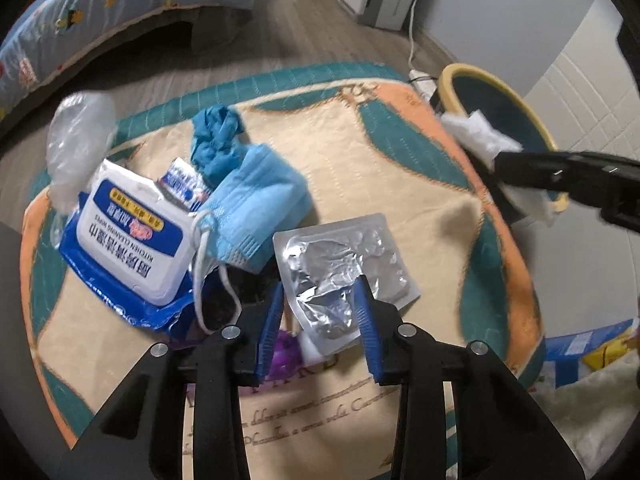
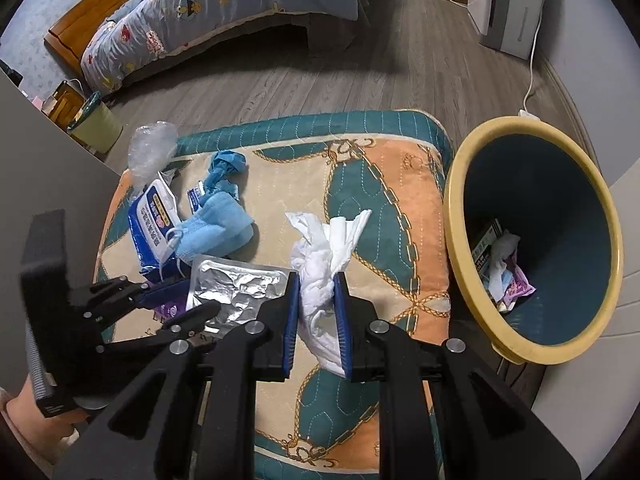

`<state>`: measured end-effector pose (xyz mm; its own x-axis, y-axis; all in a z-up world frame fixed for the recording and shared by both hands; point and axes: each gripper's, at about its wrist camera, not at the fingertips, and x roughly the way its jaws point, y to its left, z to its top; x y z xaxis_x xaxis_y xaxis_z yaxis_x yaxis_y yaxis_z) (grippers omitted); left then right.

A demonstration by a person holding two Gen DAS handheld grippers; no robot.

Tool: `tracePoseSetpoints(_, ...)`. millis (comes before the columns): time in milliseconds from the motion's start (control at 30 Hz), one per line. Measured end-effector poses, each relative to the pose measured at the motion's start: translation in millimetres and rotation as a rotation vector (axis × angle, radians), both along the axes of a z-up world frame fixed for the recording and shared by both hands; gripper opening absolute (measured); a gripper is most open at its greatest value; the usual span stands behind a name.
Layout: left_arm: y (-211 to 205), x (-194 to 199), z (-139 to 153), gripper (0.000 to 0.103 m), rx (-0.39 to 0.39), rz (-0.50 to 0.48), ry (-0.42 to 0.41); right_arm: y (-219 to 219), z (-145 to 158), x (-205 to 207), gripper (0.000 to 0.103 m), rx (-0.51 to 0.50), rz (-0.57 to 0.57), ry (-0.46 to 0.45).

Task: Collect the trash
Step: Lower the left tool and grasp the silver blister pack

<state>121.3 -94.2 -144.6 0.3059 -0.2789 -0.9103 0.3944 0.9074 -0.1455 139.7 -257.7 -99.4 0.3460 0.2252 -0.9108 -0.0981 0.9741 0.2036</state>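
Observation:
My right gripper [image 2: 317, 280] is shut on a crumpled white tissue [image 2: 324, 264] and holds it above the quilted mat [image 2: 384, 208], left of the yellow-rimmed bin [image 2: 454, 216]. In the left wrist view the tissue [image 1: 480, 132] hangs at the bin's rim [image 1: 472, 76]. My left gripper [image 1: 320, 284] is open, its fingers on either side of a silver foil packet [image 1: 344, 264], also in the right wrist view [image 2: 228, 284]. A blue face mask [image 1: 256, 208], a wet-wipes pack [image 1: 132, 236], a crumpled blue glove [image 1: 218, 140] and a clear plastic bag [image 1: 76, 140] lie to the left.
The bin holds several scraps [image 2: 500, 272]. A purple wrapper [image 1: 286, 350] lies under my left gripper. A bed [image 2: 180, 20] stands beyond the mat, a white appliance [image 2: 508, 4] with a cable at the far right, and a small green bin [image 2: 96, 128] at the left.

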Motion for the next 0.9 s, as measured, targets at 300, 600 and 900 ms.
tracePoseSetpoints(300, -21, -7, 37, 0.038, -0.084, -0.077, -0.095, -6, 4, 2, 0.017, -0.001, -0.023, -0.003)
tracePoseSetpoints(600, -42, -10, 24, 0.025, -0.010, -0.142, -0.077, -15, 5, 4, 0.017, 0.005, -0.052, 0.000)
tracePoseSetpoints(900, -45, -8, 18, 0.022, 0.051, -0.143, -0.095, -30, 6, 6, 0.017, 0.015, -0.094, 0.005)
